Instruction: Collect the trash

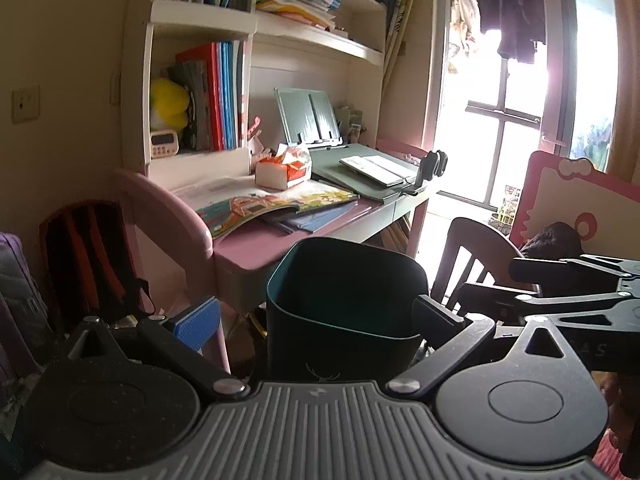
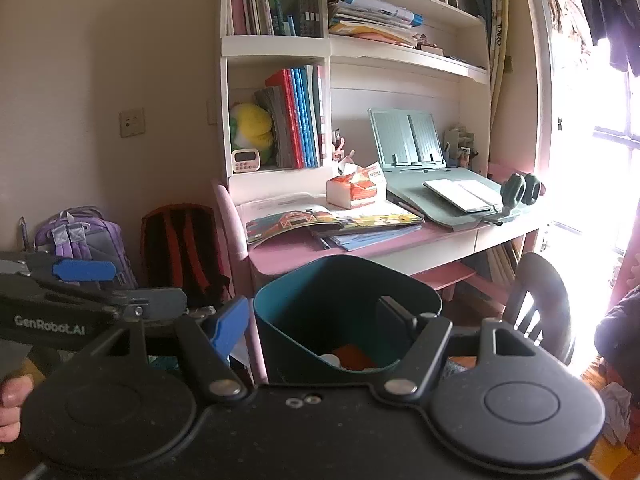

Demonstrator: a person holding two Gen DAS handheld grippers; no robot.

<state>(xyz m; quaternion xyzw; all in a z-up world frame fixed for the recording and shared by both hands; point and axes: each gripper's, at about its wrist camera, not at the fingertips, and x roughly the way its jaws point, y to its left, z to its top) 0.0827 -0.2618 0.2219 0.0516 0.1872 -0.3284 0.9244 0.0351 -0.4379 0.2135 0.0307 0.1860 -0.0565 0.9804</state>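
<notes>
Right wrist view: the teal bin (image 2: 340, 320) sits between both spread tools, right tool (image 2: 316, 320) and left tool (image 1: 320, 316), neither visibly clamping. Risk: an unsecured wall slips, spilling trash (image 2: 352, 356) beside the bench (image 2: 288, 256).

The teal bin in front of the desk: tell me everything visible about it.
The teal bin is a rounded-square, open-topped container, apparently smooth plastic, standing upright before the pink desk. An orange piece and something white lie at its bottom. The right tongs straddle it, one finger inside the rim, not visibly clamped.
</notes>
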